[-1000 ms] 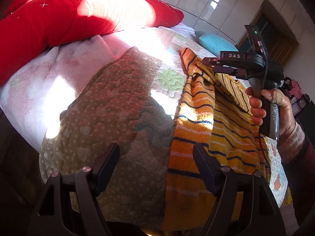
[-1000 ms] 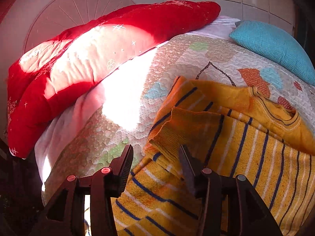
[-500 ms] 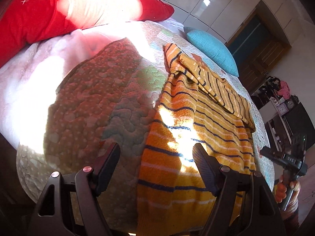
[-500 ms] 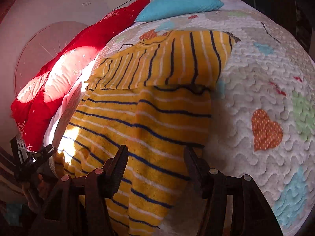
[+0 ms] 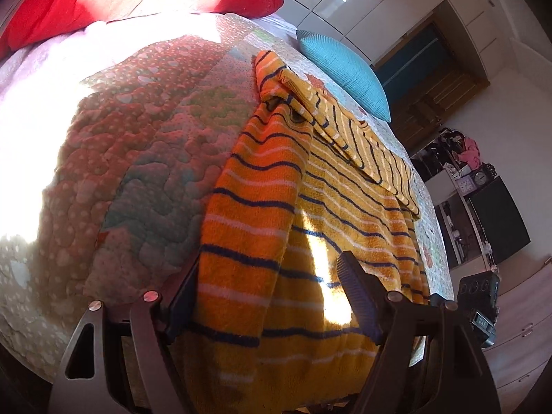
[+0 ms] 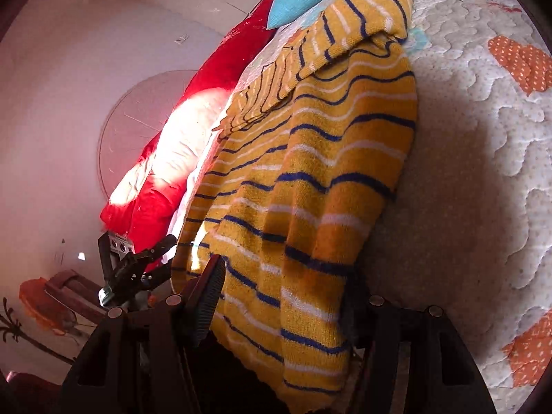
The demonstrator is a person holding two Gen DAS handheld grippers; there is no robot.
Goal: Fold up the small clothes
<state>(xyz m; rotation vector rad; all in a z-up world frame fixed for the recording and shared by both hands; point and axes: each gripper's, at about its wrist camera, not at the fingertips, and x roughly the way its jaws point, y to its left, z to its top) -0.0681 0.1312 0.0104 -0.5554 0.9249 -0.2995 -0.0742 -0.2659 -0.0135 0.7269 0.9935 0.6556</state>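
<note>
1. The left gripper (image 5: 269,296) has its fingers (image 5: 355,289) spread wide, one on each side of the near left corner of the striped sweater (image 5: 338,214). They hold nothing yet; the hem lies between them, and I cannot tell if a finger touches the cloth.

2. The right gripper (image 6: 286,296) also has its fingers (image 6: 207,296) spread, with the near right corner of the hem between them. The right finger is partly hidden behind the knit.

3. This is the change: one second ago the right gripper was at the far end, over the folded sleeve near the collar, and the left gripper was over the quilt beside the sweater. Now both have come down to the near hem, one at each corner.

4. The sweater lies on the bed quilt (image 5: 145,145), lengthwise away from the person, and its hem hangs a little over the near edge of the bed. Both sleeves are already folded in: one long panel lies along the left side, and the other lies across the far part near the collar.

5. My judgement: the sleeve folds are done, and the next step is to pinch both hem corners and carry the hem to the far end, so that the body is folded in half.

6. Further out, a blue cushion (image 5: 345,72) lies at the far right of the bed, and a red pillow (image 5: 55,7) at the far left.
</note>
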